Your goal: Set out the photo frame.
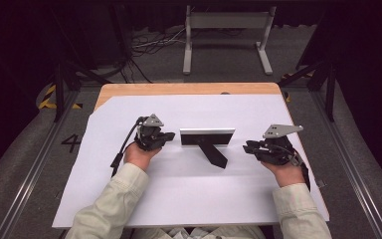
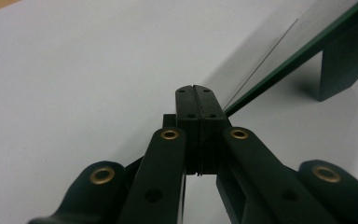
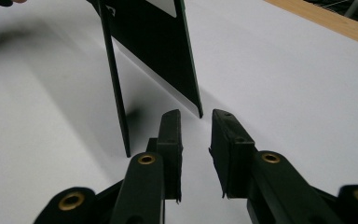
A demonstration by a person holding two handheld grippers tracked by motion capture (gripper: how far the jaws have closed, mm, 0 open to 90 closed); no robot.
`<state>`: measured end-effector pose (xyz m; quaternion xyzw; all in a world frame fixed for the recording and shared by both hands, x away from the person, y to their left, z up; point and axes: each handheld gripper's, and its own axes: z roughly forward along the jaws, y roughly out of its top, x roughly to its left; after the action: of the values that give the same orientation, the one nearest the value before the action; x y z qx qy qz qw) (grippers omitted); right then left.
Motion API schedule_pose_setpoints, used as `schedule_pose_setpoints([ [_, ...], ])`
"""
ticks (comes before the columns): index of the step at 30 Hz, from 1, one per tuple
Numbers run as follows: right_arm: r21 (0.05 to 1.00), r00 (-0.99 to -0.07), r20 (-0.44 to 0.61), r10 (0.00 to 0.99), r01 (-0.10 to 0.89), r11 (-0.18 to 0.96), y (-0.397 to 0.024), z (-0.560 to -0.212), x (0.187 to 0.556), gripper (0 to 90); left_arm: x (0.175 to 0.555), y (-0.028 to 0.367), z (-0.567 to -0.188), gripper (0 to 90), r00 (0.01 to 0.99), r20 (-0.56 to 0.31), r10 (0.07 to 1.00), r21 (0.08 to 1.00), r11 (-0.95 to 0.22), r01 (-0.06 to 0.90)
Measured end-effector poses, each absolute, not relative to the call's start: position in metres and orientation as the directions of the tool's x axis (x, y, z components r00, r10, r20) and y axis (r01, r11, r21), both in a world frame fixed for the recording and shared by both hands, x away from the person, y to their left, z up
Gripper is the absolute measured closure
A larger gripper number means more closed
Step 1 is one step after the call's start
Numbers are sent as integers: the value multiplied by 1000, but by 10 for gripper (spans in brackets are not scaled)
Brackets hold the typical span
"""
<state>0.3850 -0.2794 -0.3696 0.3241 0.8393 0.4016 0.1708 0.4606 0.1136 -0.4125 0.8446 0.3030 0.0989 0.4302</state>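
**Two grippers flank a standing picture frame**

Two hand-held grippers close in on a black picture frame that stands upright on a white sheet, propped by its rear stand. The left gripper points at the frame's left end, its jaws pressed together with nothing between them; in the left gripper view the frame's edge runs off just beyond and to the right of the closed tips. The right gripper lies level and aims at the frame's right end, jaws parted narrowly, the frame's lower corner just ahead of the gap and untouched. Both forearms rest low over the sheet, sleeves coming in from the near edge. Behind the wooden tabletop, a grey metal stand and loose cables sit on the floor.
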Motion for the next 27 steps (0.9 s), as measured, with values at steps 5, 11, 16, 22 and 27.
schedule_pose_setpoints([
  [5, 801, -739, -2, 673, 402, 444, -283, -368, 379, 731, 464, 108, -419, 900, 805, -91, 586, 800, -438, 410],
  [11, 807, -740, -8, 673, 393, 442, -286, -365, 373, 731, 467, 100, -425, 900, 817, -89, 570, 800, -448, 399],
  [16, 807, -733, -6, 681, 398, 436, -289, -364, 371, 728, 467, 96, -429, 900, 818, -92, 567, 798, -450, 401],
  [22, 809, -734, -3, 679, 397, 433, -289, -364, 370, 716, 466, 91, -434, 900, 823, -58, 565, 785, -484, 388],
  [27, 817, -738, 5, 675, 392, 422, -290, -362, 369, 712, 466, 88, -438, 900, 830, -36, 556, 777, -507, 373],
])
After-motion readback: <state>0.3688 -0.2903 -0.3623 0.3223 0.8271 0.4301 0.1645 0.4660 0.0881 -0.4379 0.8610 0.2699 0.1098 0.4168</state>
